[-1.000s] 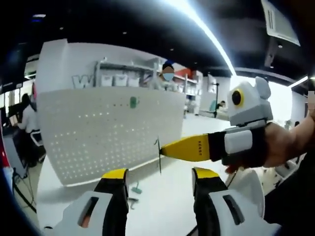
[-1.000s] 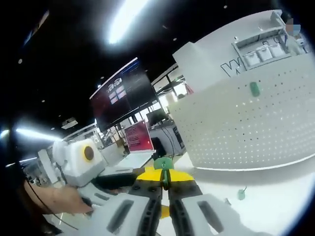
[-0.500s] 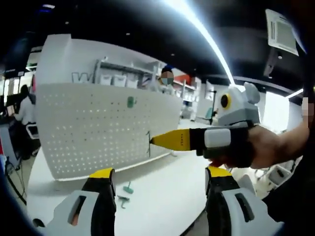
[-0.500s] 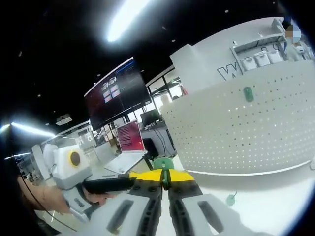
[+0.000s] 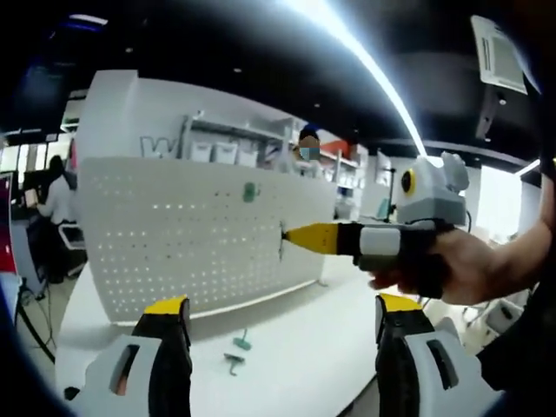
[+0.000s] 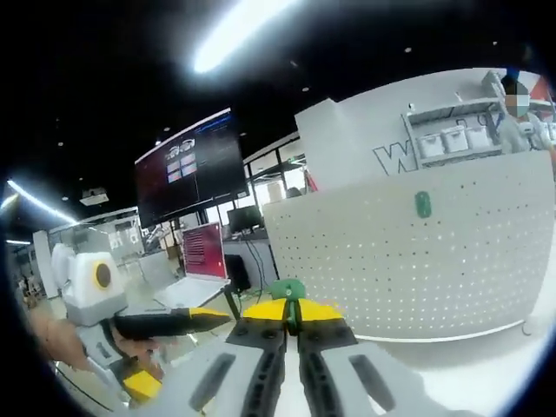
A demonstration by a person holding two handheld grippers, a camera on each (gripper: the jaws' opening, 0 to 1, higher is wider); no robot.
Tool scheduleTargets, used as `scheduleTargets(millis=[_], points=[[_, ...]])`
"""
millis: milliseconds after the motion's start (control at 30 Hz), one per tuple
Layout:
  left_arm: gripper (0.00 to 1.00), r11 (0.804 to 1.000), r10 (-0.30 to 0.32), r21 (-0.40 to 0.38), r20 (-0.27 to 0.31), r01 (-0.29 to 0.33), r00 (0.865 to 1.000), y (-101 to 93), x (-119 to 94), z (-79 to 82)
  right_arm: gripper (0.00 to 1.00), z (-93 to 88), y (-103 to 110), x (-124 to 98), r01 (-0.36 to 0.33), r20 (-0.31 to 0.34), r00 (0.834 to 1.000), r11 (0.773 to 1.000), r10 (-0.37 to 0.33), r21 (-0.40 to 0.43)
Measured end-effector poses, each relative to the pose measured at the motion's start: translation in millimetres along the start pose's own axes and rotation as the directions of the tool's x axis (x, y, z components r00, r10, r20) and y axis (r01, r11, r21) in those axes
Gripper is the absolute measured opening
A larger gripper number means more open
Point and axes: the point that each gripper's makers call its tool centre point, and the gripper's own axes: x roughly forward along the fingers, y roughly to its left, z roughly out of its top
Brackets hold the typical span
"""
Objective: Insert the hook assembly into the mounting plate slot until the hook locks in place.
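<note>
right gripper (image 6: 292, 314), lower centre, clamped on a green hook (image 6: 287, 289), its tip near the white pegboard (image 5: 200, 234) at mid-frame. left gripper (image 5: 276, 317) jaws wide, empty. one hook (image 5: 251, 191) already mounted; spare hooks (image 5: 236, 351) on the table (image 5: 295, 347). insertion not yet done.

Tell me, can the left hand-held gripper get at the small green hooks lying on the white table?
Probably yes: the left hand-held gripper is open and holds nothing, and the small green hooks lie in the open on the white table, nothing between.
</note>
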Motion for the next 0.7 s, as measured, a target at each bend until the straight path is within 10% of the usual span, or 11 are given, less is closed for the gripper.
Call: scheduleTargets(millis=[700], points=[[1.0,0.999,0.039,0.007,0.009,-0.039,0.999,0.5,-1,5.5,0.0,50.3,-70,29,0.138,0.114,0.985,0.988,-0.13,-0.068]])
